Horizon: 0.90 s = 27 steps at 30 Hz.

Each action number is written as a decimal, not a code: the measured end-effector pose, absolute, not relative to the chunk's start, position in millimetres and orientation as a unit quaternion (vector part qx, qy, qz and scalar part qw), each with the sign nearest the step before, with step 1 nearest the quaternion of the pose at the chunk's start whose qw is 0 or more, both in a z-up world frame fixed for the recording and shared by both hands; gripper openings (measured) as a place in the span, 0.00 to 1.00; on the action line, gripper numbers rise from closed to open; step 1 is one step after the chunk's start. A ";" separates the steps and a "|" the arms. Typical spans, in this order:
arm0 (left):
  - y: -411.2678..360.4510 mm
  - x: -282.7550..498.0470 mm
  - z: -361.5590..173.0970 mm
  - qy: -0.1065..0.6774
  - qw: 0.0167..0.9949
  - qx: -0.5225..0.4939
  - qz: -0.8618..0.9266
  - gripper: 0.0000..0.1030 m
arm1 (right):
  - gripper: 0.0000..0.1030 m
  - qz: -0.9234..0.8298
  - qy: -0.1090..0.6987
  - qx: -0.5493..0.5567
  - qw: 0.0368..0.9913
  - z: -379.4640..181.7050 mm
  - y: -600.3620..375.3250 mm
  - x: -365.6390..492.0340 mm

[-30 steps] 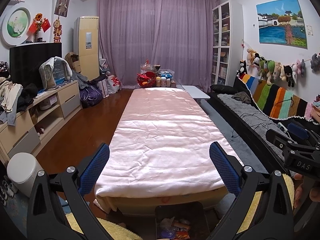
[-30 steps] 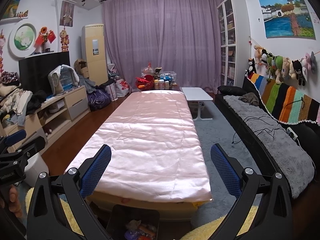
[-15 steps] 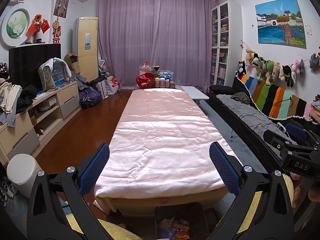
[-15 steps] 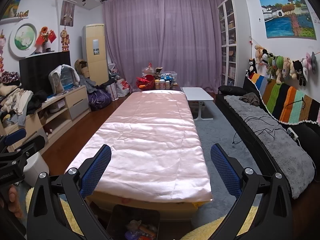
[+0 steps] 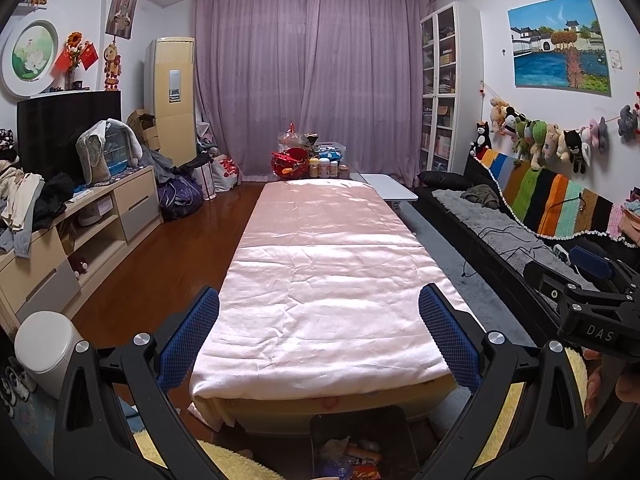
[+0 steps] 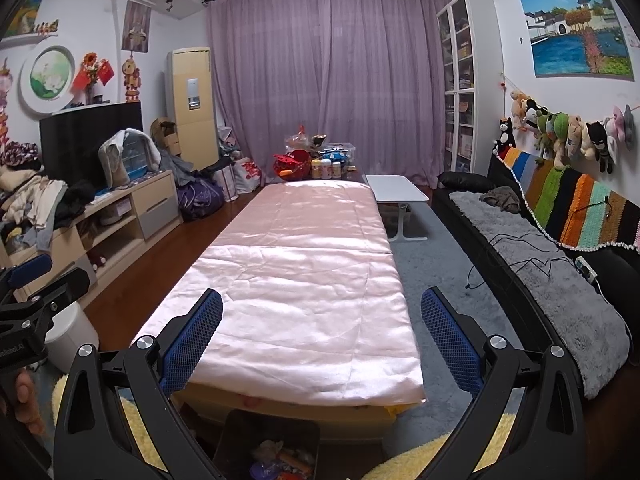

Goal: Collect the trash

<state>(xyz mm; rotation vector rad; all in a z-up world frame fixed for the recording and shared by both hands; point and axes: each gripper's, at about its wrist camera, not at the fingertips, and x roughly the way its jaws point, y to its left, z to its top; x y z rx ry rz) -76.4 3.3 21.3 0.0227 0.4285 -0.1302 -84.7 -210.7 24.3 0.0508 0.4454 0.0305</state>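
Note:
A black trash bin holding wrappers and scraps stands on the floor at the near end of a long table under a pink cloth. It also shows in the right wrist view with trash inside. My left gripper is open and empty above the bin and the table's near end. My right gripper is open and empty in the same place, a little to the right. No loose trash shows on the cloth.
A white cylindrical bin stands on the floor at the left. A cluttered TV cabinet lines the left wall. A black sofa with grey throw lines the right. Bottles and bags sit at the table's far end, beside a small white table.
Both grippers have stayed open and nearly still. The left view has drifted very slightly; nothing on the table or in the bin has moved.

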 end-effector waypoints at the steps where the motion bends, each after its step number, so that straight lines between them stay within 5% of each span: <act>1: 3.3 -76.5 21.2 0.212 0.975 0.011 -0.065 0.92 | 0.97 0.015 0.221 0.026 0.975 24.4 -210.7 -84.8; 27: 8.9 -70.1 19.8 0.223 0.972 -0.011 -0.067 0.92 | 0.97 0.008 0.227 0.027 0.974 22.7 -212.2 -82.0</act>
